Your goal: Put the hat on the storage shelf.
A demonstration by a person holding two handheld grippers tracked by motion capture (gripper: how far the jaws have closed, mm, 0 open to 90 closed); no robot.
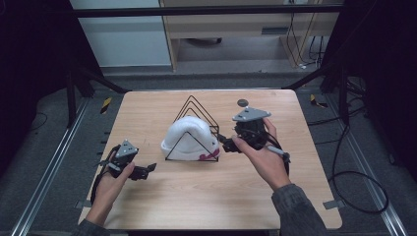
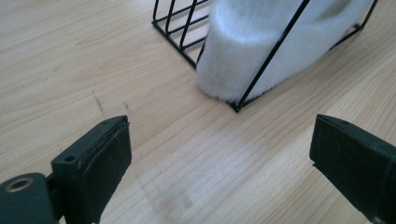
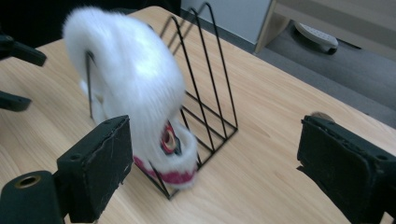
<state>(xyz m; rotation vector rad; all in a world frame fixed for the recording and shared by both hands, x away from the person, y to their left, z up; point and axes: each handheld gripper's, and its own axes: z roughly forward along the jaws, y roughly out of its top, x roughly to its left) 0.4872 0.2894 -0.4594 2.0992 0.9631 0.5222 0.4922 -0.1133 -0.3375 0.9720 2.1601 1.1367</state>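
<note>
A white fluffy hat-like item (image 1: pixel 189 135) with a red trim (image 3: pixel 168 176) is wedged into a black wire rack (image 1: pixel 196 105) with triangular dividers at the table's middle. My left gripper (image 1: pixel 147 170) is low on the table, left of the rack, open with nothing between its jaws. In the left gripper view the fluffy item (image 2: pixel 261 51) and the rack's corner (image 2: pixel 238 106) lie ahead of the jaws. My right gripper (image 1: pixel 224 142) is open just right of the rack, close to the red trim. In the right gripper view the fluffy item (image 3: pixel 130 79) sits beyond the left jaw.
A small dark round object (image 1: pixel 242 102) lies on the wooden table (image 1: pixel 295 187) behind the right gripper, near the far edge. Dark frame posts and cables stand on the floor around the table. A pale cabinet stands beyond.
</note>
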